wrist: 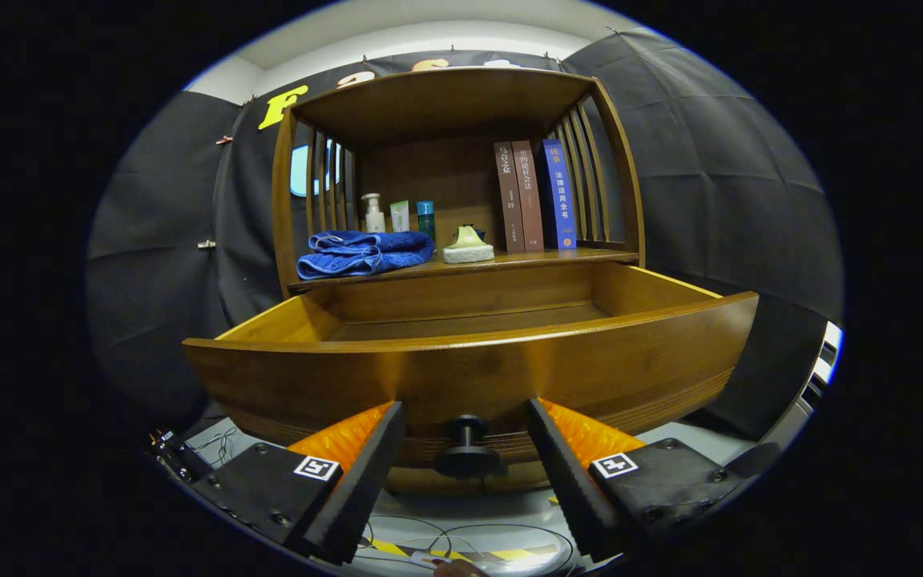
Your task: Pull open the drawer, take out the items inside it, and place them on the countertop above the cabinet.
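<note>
Wooden drawer juts toward the gripper, whose spread fingers flank its knob untouched.

The gripper pointed level and straight ahead, its two fingers spread wide apart — one to each side, neither pressing on anything. The jaws stood parted with a clear gap between them — the fingers angled slightly inward toward their tips.

A fisheye camera riding the tool looks forward and level from low, close to the open drawer front, cabinet shelf beyond.
</note>
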